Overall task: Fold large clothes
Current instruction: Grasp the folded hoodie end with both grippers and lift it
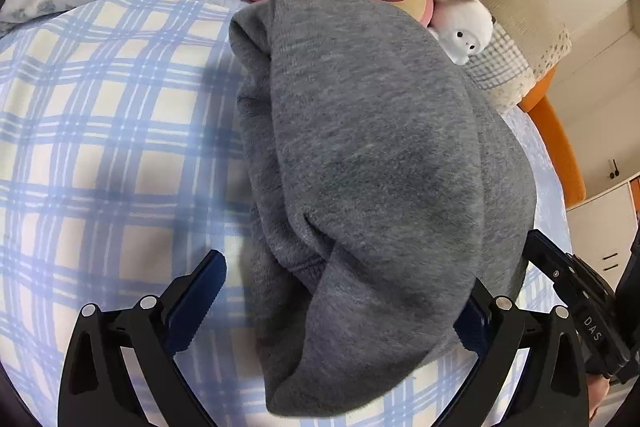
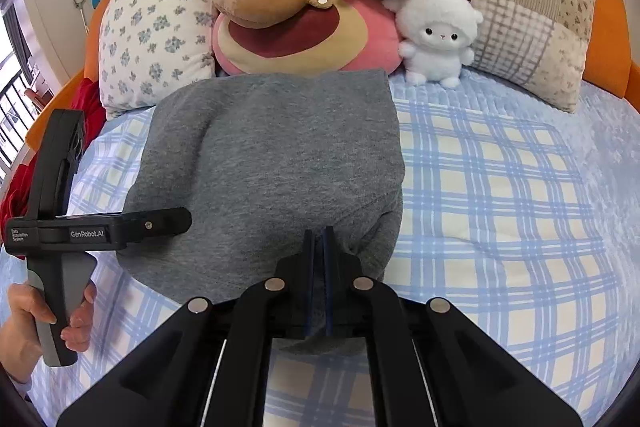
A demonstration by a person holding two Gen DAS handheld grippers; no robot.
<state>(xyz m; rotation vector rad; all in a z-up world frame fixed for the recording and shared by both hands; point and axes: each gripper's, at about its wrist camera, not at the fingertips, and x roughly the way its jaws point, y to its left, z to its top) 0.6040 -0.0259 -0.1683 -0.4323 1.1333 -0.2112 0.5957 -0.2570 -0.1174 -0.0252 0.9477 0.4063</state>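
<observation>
While pinched at its near edge, grey garment (image 2: 272, 163) lies folded into a narrow block on the plaid bed cover (image 2: 500, 187), far end touching pink plush pillow (image 2: 304, 43), white lamb toy (image 2: 438, 35) just beside its far right corner. Right hand-held gripper (image 2: 318, 259): jaws together, clamped on a bunched bit of the near hem. Left hand-held gripper (image 1: 340, 307): jaws apart, straddling the near end, nothing pinched; right pad against or v. close to fabric, can't tell which. Step, prob.: mid-fold, lengthwise folds done, cross-fold pending. Next, likely: clamp left on the opposite near corner, lift both corners evenly, carry toward pillows w/o dragging lower layers; risk of layers slipping apart.
</observation>
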